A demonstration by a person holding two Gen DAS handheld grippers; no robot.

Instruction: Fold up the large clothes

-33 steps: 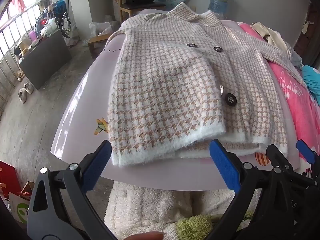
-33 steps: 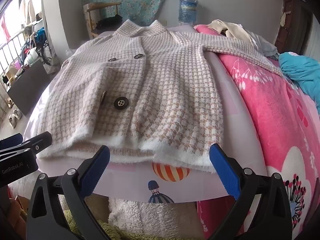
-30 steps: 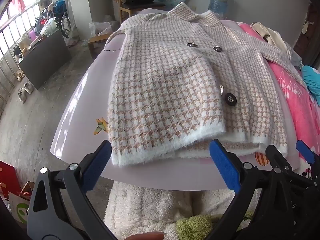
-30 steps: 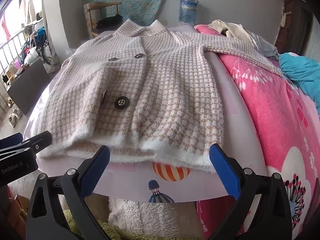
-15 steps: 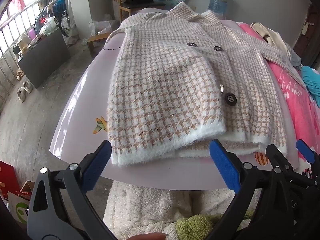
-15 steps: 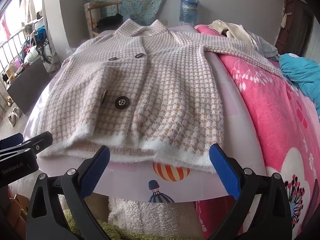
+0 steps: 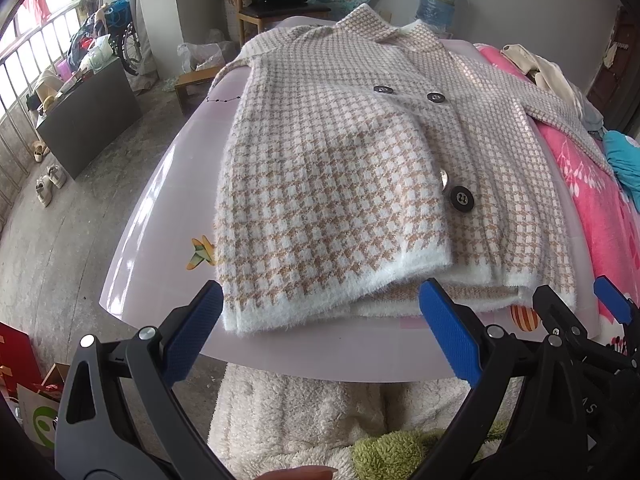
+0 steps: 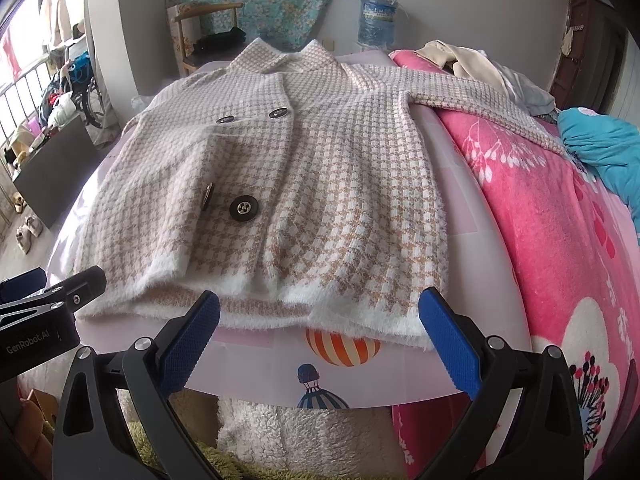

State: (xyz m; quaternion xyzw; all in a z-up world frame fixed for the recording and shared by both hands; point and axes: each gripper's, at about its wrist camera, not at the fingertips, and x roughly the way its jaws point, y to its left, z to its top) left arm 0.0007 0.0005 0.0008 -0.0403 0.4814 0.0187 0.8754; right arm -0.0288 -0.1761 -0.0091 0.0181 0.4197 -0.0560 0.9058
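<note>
Lilac table (image 7: 168,200): one coat (image 7: 340,184), four buttons.

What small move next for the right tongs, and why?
Probably reach the open right tongs toward the sleeve stretched over the pink blanket and fold it inward: the checked coat has its other side folded already, and both tongs are empty.

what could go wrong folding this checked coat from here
Both grippers, left and right, hang open short of the coat hem.

1. The hem shows several stacked layers; a pinch may catch only the top one.

2. The right sleeve lies across the pink blanket toward the heaped clothes and could drag them.

3. The big button may leave the fold lumpy.
</note>
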